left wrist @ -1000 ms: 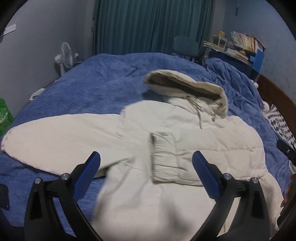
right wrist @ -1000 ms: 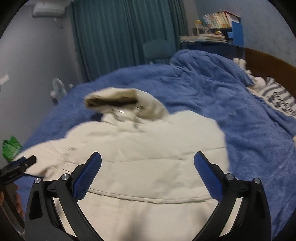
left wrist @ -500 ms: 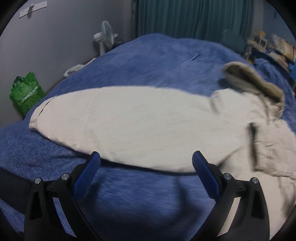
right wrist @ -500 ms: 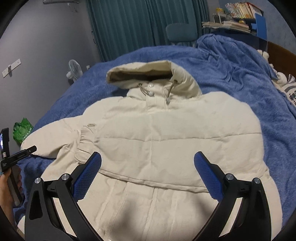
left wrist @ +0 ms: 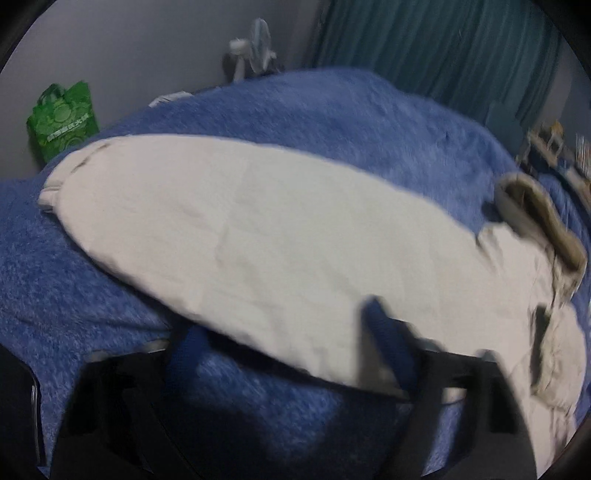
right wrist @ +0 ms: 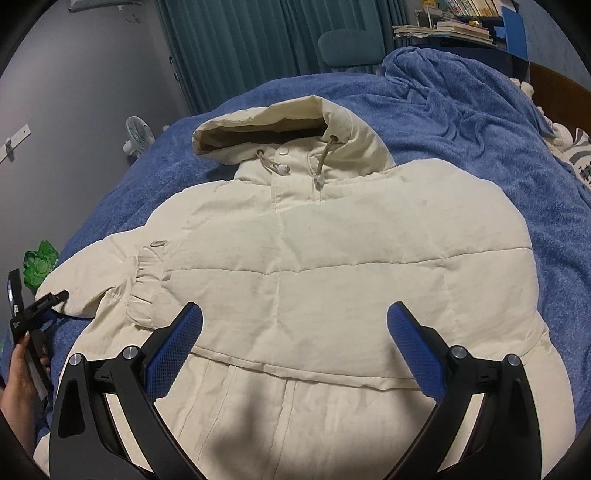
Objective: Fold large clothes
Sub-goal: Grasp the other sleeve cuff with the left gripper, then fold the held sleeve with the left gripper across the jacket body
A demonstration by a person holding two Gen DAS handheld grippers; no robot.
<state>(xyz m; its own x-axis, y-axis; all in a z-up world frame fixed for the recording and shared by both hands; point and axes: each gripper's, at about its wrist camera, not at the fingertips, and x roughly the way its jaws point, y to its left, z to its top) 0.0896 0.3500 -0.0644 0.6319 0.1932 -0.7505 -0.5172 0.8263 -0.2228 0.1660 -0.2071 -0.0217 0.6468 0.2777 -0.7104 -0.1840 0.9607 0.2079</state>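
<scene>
A cream hooded padded jacket (right wrist: 332, 258) lies front up on a blue bed cover (right wrist: 461, 122), hood toward the curtains. One sleeve cuff is folded across its chest at the left. The other sleeve (left wrist: 240, 236) stretches out flat to the left in the left wrist view. My left gripper (left wrist: 280, 343) is open, blurred, just in front of that sleeve's near edge; it also shows at the right wrist view's left edge (right wrist: 40, 306). My right gripper (right wrist: 295, 332) is open and empty above the jacket's lower front.
A green bag (left wrist: 62, 122) and a white fan (left wrist: 255, 44) stand by the grey wall left of the bed. Teal curtains (right wrist: 240, 48), a chair (right wrist: 351, 48) and a shelf of books (right wrist: 461, 22) are behind. A striped pillow (right wrist: 580, 155) lies far right.
My left gripper swung left from the jacket's body toward the outstretched sleeve and moved closer to it. My right gripper shifted to centre over the jacket's front.
</scene>
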